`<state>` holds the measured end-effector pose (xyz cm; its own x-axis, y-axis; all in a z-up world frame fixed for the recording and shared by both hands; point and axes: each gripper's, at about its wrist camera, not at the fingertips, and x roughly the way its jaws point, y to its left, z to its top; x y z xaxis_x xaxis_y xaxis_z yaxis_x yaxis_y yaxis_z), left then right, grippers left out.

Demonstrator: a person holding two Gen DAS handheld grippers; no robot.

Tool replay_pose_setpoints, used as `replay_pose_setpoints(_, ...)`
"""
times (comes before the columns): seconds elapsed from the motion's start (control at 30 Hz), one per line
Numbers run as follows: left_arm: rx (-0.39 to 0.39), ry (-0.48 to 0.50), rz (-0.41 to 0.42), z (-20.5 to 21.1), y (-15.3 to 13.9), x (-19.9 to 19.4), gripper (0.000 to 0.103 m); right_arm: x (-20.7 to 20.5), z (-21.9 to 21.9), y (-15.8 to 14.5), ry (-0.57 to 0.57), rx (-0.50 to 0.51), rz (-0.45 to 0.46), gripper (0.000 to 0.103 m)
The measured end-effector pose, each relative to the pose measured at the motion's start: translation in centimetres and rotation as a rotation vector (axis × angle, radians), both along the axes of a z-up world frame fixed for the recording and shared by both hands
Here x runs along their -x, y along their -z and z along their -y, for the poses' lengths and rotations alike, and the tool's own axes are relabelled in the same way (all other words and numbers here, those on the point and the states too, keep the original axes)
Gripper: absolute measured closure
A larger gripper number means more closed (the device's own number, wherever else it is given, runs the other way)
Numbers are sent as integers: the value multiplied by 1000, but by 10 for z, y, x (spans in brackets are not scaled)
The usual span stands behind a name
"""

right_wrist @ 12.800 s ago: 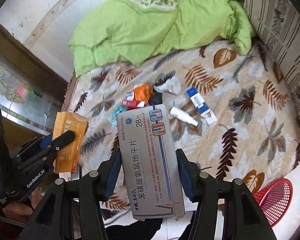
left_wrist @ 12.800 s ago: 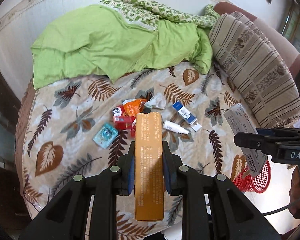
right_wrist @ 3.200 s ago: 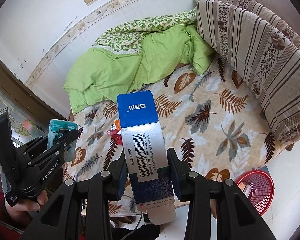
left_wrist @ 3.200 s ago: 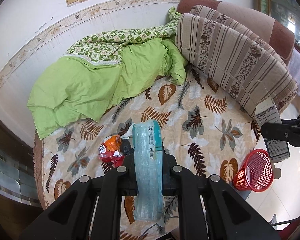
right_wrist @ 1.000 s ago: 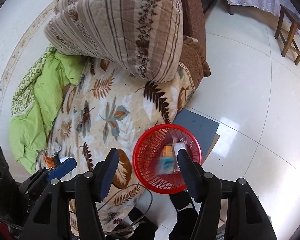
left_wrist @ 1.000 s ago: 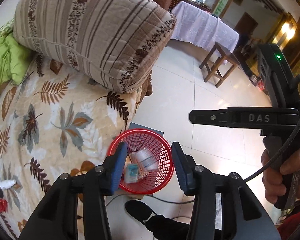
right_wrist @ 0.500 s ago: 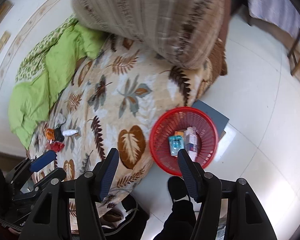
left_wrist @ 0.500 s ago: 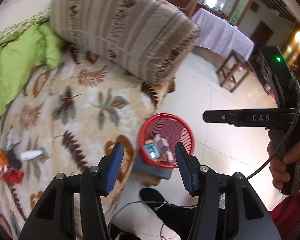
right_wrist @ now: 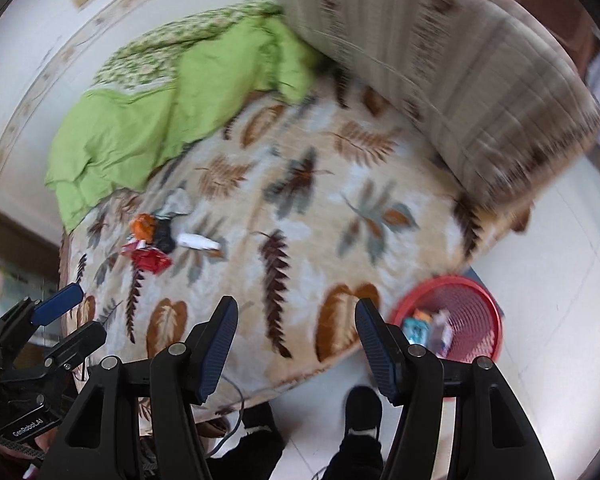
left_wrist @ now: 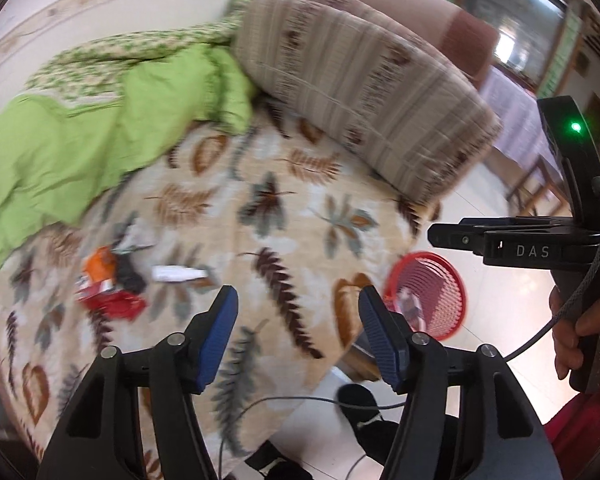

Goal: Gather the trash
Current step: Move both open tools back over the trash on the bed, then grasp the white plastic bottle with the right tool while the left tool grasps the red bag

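Note:
A small heap of trash lies on the leaf-patterned bedspread point(left_wrist: 300, 216): a red wrapper point(left_wrist: 114, 302), an orange packet point(left_wrist: 98, 266), a black scrap point(left_wrist: 130, 274) and a white tube point(left_wrist: 178, 273). The same red wrapper point(right_wrist: 150, 260) and white tube point(right_wrist: 198, 242) show in the right wrist view. A red mesh basket point(left_wrist: 430, 294) stands on the floor by the bed, with boxes inside point(right_wrist: 428, 330). My left gripper point(left_wrist: 298, 332) hangs over the bed's edge, its jaws opening with nothing between them. My right gripper point(right_wrist: 296, 336) is open and empty above the same edge.
A green quilt point(left_wrist: 92, 148) is bunched at the back of the bed, and a striped cushion point(left_wrist: 360, 96) leans at its right. White floor tiles point(right_wrist: 560, 280) surround the basket. The person's black shoes point(right_wrist: 362, 412) stand below the grippers, with a cable point(left_wrist: 284, 400) trailing between.
Both views have swung left from the basket back over the bed, so the trash heap is in sight again. The left jaws have spread wider. The right jaws kept their width.

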<state>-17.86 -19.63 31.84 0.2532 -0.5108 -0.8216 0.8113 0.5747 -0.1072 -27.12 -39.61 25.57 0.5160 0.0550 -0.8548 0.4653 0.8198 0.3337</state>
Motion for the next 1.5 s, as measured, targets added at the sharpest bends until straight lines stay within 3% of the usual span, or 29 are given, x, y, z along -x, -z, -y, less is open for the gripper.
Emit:
replay_pose_setpoints(0.13,-3,-96,23,-31,-7,-23,40,-30,-26,-10,-83,35,38,39)
replay_pose_setpoints(0.47,-13,-352,34,-117,-14,-75,38,-91,-89,-19,-253,14,84,39)
replay_pose_setpoints(0.53,-14,-403,18,-137,-11,-88,38,-103,-104,-14,-297,-34,74,39)
replay_pose_setpoints(0.83,-14,-502,-65,-198,17,-132,38,-126,-151,3,-405,-13,-7,39)
replay_pose_setpoints(1.17,-77,-485,-171,-212,67,-155,38,-135,-163,30,-458,-18,-90,39)
replay_pose_setpoints(1.37,-104,-562,-212,-208,94,-159,38,-191,-152,66,-570,-22,-114,39)
replay_pose_setpoints(1.5,-109,-616,-226,-201,114,-156,38,-248,-146,110,-667,28,-116,39)
